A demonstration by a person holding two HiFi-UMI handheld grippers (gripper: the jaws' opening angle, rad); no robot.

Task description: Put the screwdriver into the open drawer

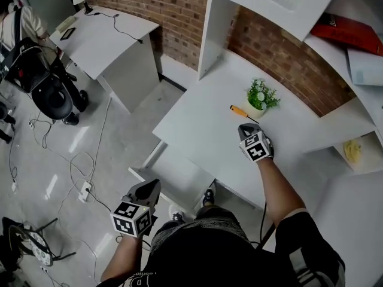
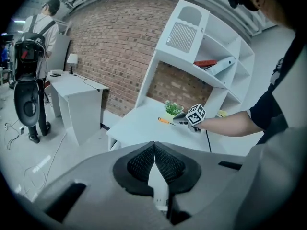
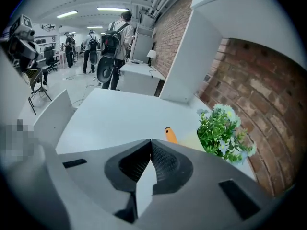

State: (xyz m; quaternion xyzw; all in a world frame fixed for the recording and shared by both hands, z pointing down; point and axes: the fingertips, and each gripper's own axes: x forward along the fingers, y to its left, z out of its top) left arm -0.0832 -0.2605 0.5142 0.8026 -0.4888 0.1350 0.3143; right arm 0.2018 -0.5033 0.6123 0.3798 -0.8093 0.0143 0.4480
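Left gripper (image 1: 148, 188), jaws clenched and empty, hangs by the open drawer (image 1: 179, 175). Right gripper (image 1: 244, 128), likewise clenched, has the screwdriver (image 1: 240, 110) at its 12 o'clock on the surface (image 1: 197, 124). It should part its jaws, then straddle the orange handle.

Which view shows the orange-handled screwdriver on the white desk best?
The head view: the orange-handled screwdriver lies whole on the white desk, handle and shaft visible. The left gripper view shows it small and distant; the right gripper view shows only its handle end.
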